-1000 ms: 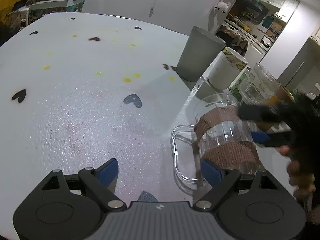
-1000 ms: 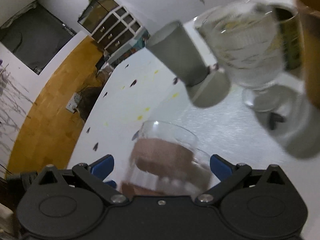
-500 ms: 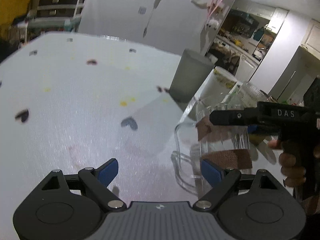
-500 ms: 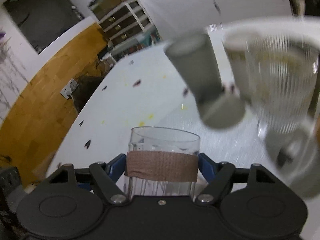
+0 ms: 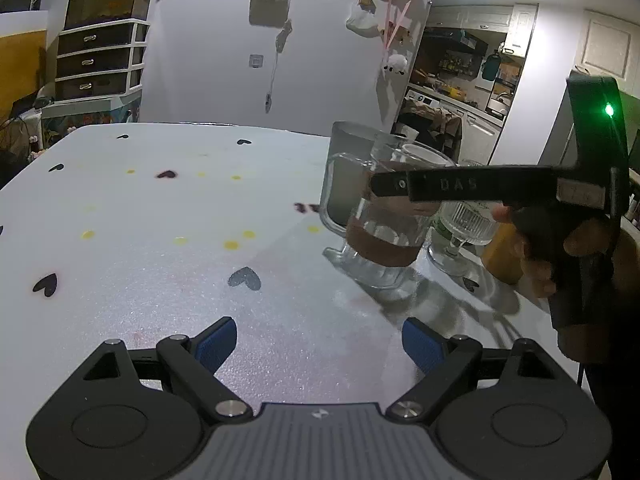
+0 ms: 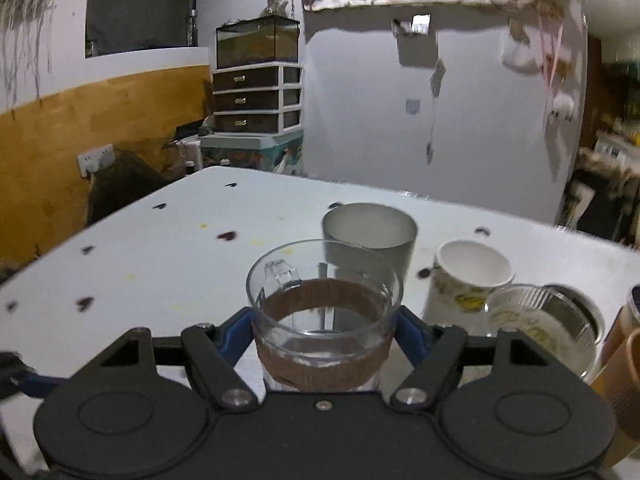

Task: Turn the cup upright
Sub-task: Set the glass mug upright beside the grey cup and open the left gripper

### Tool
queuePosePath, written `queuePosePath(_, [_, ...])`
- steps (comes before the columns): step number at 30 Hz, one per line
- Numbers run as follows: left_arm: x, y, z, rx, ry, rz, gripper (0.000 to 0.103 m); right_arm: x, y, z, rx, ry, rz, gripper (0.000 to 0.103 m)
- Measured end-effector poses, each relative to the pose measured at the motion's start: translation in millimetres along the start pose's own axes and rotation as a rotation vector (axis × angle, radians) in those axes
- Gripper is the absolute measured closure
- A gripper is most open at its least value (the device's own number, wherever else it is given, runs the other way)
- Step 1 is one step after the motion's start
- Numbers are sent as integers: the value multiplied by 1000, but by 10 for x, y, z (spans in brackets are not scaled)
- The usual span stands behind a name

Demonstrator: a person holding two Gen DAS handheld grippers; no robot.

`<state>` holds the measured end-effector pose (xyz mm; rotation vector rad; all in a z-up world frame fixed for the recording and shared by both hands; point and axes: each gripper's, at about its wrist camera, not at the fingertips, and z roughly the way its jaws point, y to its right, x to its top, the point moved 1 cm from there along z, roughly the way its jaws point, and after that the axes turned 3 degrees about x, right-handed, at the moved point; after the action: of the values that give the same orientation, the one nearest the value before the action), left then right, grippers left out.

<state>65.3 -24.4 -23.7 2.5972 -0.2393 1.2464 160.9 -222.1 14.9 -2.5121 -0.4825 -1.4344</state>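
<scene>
Clear ribbed-glass cup (image 6: 323,320), brown-banded, stands upright clamped in the right tool (image 6: 325,334); left tool (image 5: 320,344) gapes.

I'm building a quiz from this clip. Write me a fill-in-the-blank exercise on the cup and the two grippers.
1. The glass mug stands with its mouth facing ____.
2. The ____ gripper is shut on the mug.
3. The left gripper has its fingers ____ and holds nothing.
4. The band wrapped around the mug is ____ in colour.

Missing words: up; right; open; brown
</scene>
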Motion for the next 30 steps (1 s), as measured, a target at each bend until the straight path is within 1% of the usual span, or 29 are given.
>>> queuePosePath(3, [-12,8,10,7,6,5,13,-34,-23,-28,-16,12,-31,27])
queuePosePath(6, [-14,39,11,8,19,19,13,-36,-10,-33,-30,14,-31,27])
queuePosePath(8, [-8,58,13,6,26,25,13,-54,-28,-55,-48,23,-41,23])
queuePosePath(10, [10,62,16,5,32,26,13,-54,-25,-83,-61,32,-41,14])
queuePosePath(12, [30,71,7,7,42,29,13,-49,-12,-155,-48,50,-30,13])
queuePosePath(16, [65,98,-38,22,75,40,13,-50,-16,-433,-39,110,-3,9])
queuePosePath(20, [91,127,-99,48,110,43,11,-146,-60,-767,-57,173,8,7])
queuePosePath(26, [116,217,-272,77,191,77,3,-363,-117,-1177,-113,235,2,5])
queuePosePath(30, [104,300,-392,112,253,100,0,-494,-101,-1345,-149,260,14,3])
